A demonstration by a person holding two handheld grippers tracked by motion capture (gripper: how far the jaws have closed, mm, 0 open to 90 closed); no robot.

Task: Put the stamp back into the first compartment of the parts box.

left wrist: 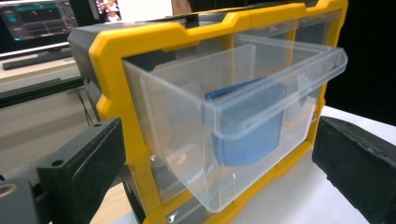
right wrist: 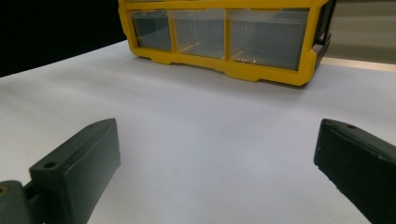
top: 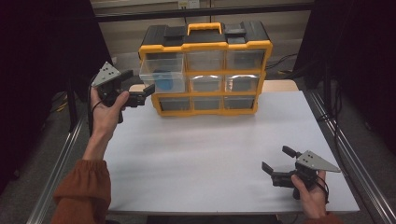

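Drawer (left wrist: 210,135) pulled out, between wide-apart left gripper (left wrist: 219,163) jaws, untouched

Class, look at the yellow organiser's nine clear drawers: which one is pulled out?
The top-left drawer, nearest the left tool. It juts out from the frame with a blue object inside; the other eight sit flush.

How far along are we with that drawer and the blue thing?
Done: the top-left drawer is pulled out of the organizer, the blue thing inside it. In hand: nothing; left gripper open beside the drawer, right gripper open over the table. Left: probably closing it.
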